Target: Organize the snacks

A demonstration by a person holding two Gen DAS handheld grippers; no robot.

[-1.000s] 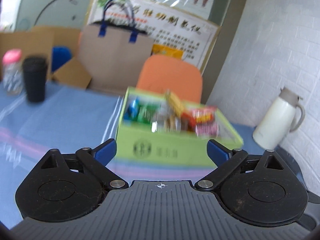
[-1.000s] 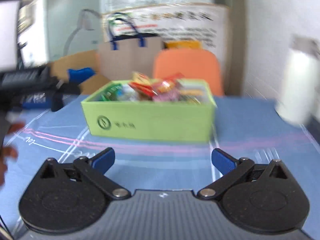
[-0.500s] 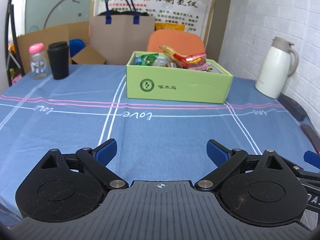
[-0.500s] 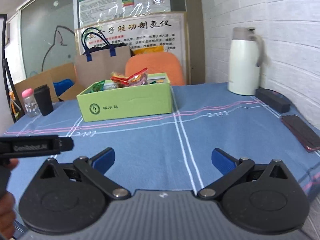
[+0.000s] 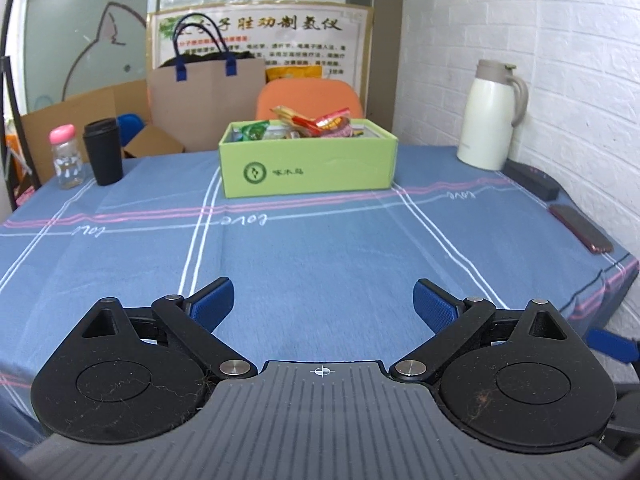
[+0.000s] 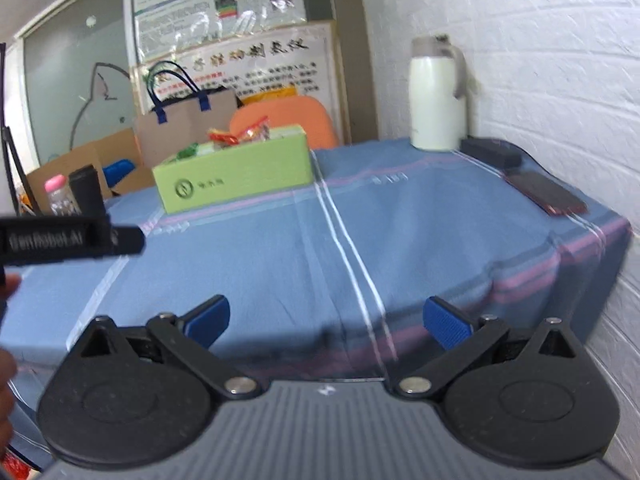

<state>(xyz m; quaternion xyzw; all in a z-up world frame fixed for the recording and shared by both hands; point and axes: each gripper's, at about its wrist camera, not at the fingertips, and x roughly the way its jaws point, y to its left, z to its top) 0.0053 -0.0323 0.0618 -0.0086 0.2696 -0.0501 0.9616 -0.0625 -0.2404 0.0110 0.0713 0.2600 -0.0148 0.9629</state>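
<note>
A light green box point(image 5: 308, 164) stands at the far middle of the blue tablecloth, filled with snack packets point(image 5: 320, 122) in red, yellow and green. The same green box point(image 6: 236, 178) and its snack packets point(image 6: 236, 136) show in the right wrist view. My left gripper point(image 5: 323, 304) hovers open over the near part of the table, far from the box, nothing between its blue pads. My right gripper point(image 6: 326, 320) is open and empty too, near the table's front right edge. The left gripper's black body point(image 6: 68, 238) crosses the right view's left side.
A white thermos jug point(image 5: 494, 116), a black case point(image 5: 530, 178) and a dark red phone point(image 5: 580, 228) line the right edge by the brick wall. A black cup point(image 5: 103, 152) and pink-capped bottle point(image 5: 66, 156) stand far left. An orange chair point(image 5: 308, 94) and paper bag point(image 5: 208, 100) are behind.
Both grippers have pulled back from the green box toward the table's near edge; the box now looks smaller and farther. The right view has swung rightward. Both stay open.
</note>
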